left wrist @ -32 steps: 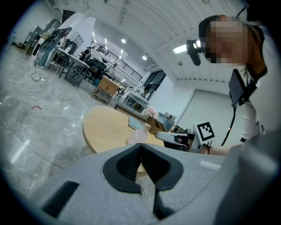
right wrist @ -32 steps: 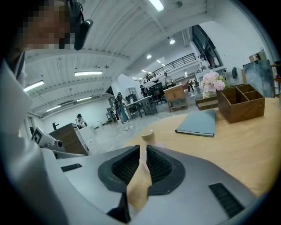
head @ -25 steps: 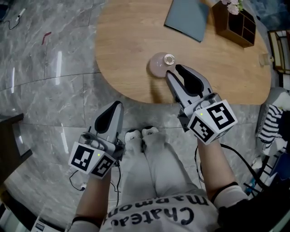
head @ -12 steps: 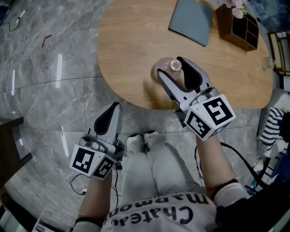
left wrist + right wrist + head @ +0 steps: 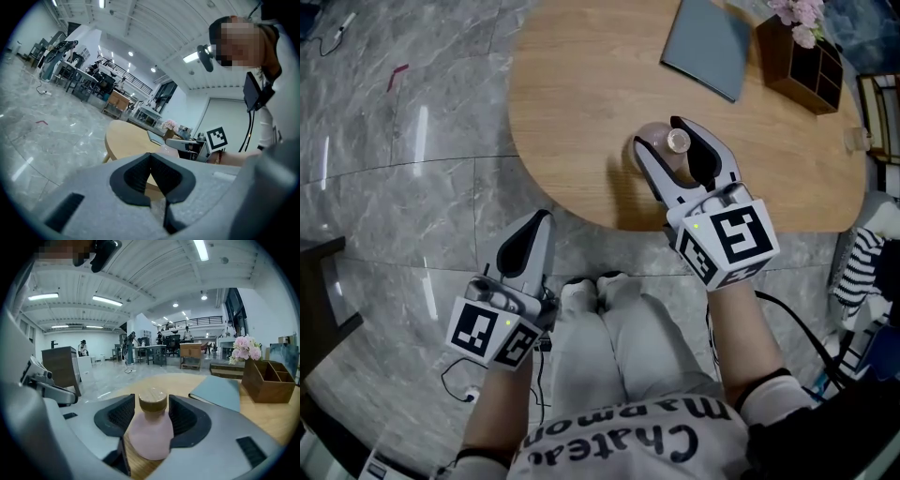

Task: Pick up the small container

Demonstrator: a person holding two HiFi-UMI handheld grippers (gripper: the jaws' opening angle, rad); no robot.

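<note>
Looking down from the head view, most of the small container [image 5: 678,142] is tucked behind the right gripper [image 5: 658,133]. Its jaws have just been opening with the container between them, so you only get the cap and a sliver of pink. The tabletop's [image 5: 581,103] far edge runs off the top of the picture, chopping off the grey folder [image 5: 708,47] and the flowers [image 5: 799,11] at the far right corner.

Right gripper [image 5: 662,137] just opened, left gripper [image 5: 541,222] closed

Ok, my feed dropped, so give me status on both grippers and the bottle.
Left gripper shut, empty. Right gripper just opened, fingers either side of pink bottle, not clamped. Nothing in the way.
</note>
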